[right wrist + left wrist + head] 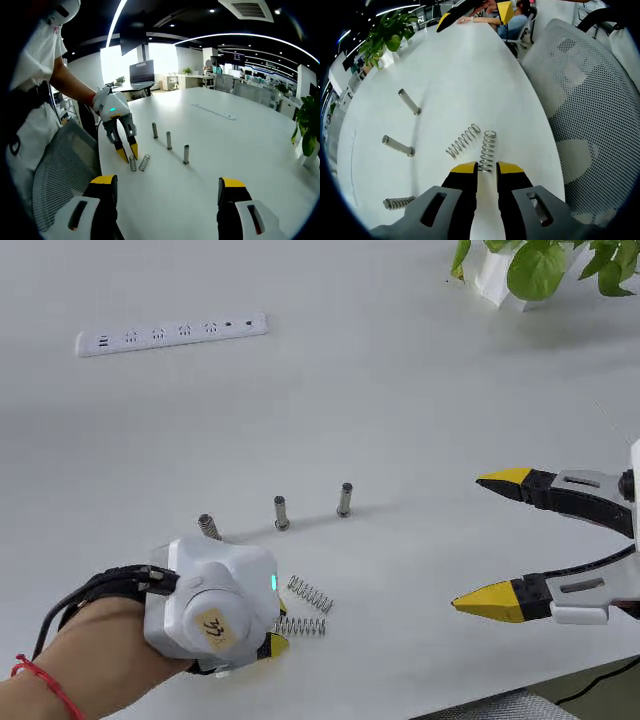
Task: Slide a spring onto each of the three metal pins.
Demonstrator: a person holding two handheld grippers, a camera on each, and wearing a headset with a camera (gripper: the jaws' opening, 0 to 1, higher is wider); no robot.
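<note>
Left gripper view: left claw (487, 168) ajar around one spring (487, 147), right claw (167, 181) wide apart.

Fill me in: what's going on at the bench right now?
Springs are going onto three pins. The left tool has its tips either side of the end of one loose spring, with a gap showing, so no grip yet. A second loose spring lies just beside it. The near pin already has a fitted spring on it; the middle pin and the far pin stand bare. The right tool hangs wide open off to the side.
</note>
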